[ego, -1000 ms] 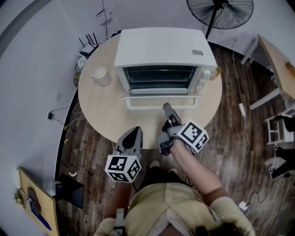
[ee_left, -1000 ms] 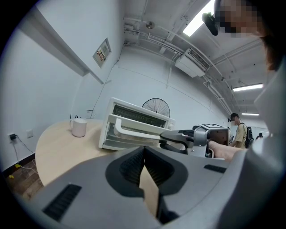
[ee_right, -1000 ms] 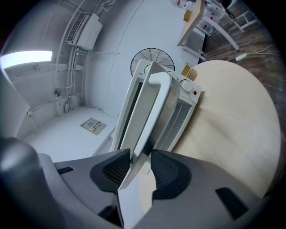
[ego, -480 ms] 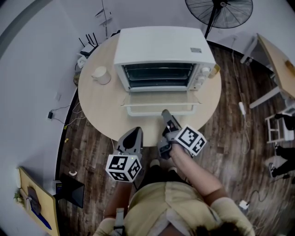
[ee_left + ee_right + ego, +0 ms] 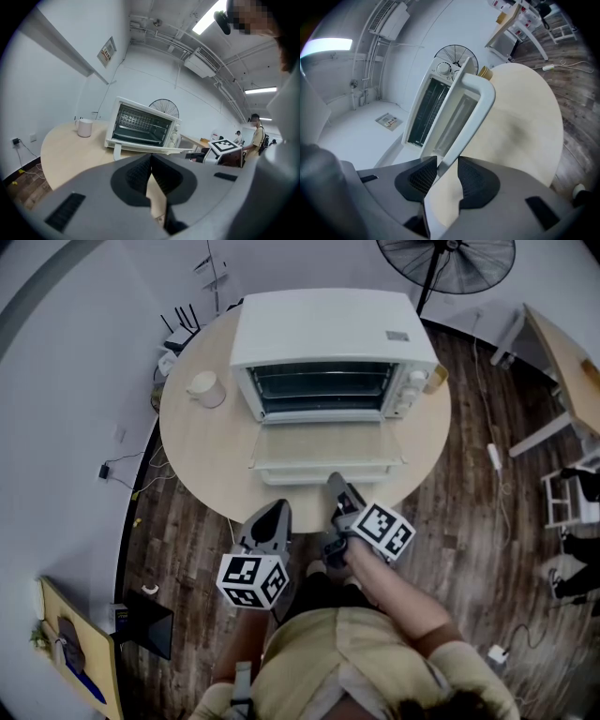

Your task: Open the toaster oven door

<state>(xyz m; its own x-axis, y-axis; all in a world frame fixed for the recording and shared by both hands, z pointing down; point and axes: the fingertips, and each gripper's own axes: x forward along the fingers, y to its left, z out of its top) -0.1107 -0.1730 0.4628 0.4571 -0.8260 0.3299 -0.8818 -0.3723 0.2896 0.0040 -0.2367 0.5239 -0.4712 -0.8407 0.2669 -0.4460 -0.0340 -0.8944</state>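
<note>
The white toaster oven [image 5: 323, 329] stands at the back of the round table [image 5: 202, 451], its glass door [image 5: 323, 442] folded down nearly flat towards me. My right gripper [image 5: 335, 484] is at the door's front edge, shut on the white door handle [image 5: 300, 473]. In the right gripper view the handle [image 5: 476, 101] runs down between the pads of the right gripper [image 5: 447, 168], with the oven [image 5: 426, 110] behind it. My left gripper [image 5: 272, 514] hangs off the table's near edge, shut and empty. The left gripper [image 5: 151, 161] faces the oven [image 5: 140, 126].
A white mug [image 5: 204, 388] sits on the table left of the oven. A standing fan [image 5: 450, 263] is behind the table at the right. Another desk [image 5: 567, 362] stands at the far right. Cables lie on the wood floor [image 5: 469, 521].
The door has swung down from partly open to nearly flat. My right gripper has drawn back towards me with the handle. The left gripper has stayed put.
</note>
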